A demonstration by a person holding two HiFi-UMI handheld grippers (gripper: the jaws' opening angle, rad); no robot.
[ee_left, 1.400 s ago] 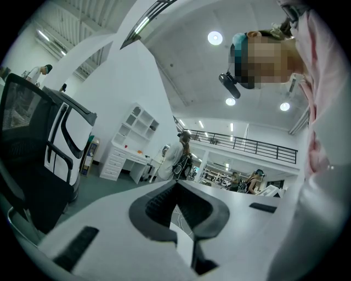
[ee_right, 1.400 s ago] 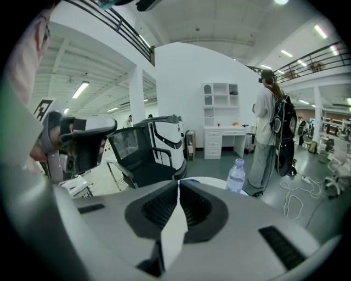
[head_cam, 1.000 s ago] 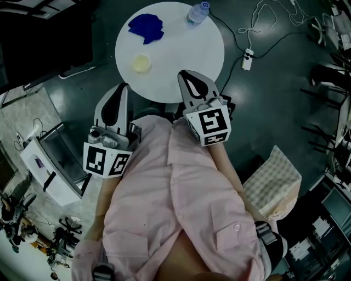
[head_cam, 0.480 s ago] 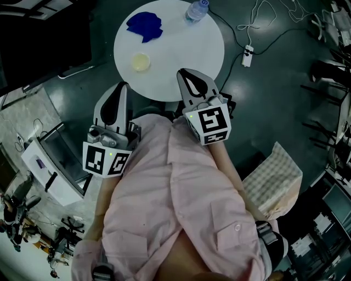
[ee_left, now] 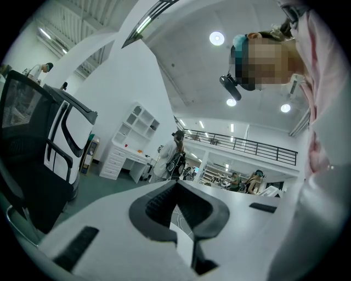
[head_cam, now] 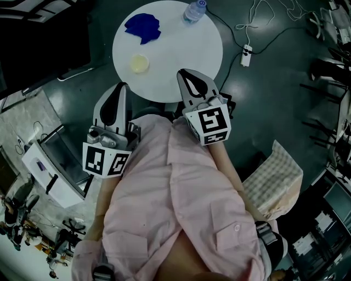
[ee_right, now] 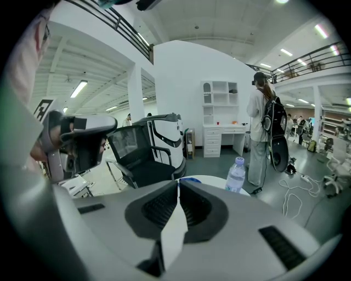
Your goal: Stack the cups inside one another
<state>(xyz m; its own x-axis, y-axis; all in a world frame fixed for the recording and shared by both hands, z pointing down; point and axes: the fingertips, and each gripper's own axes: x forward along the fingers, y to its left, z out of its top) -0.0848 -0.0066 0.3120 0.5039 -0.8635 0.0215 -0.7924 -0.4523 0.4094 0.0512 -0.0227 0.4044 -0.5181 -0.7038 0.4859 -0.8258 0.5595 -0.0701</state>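
Not yet at the first pickup: left gripper (head_cam: 122, 86) and right gripper (head_cam: 182, 73) clenched shut on nothing, small pale-yellow round cup (head_cam: 139, 63) well ahead, between both fingertips, on round white table (head_cam: 181, 49); next, likely opening jaws and reaching forward to it.

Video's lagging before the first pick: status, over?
Left gripper and right gripper shut, empty, at near edge of table. Pale cup alone, untouched; blue item beyond it. Bottle at far edge, not in the way.

surface: round white table (head_cam: 181, 55) | blue item (head_cam: 142, 26) | pale cup (head_cam: 139, 63) | bottle (head_cam: 194, 11)
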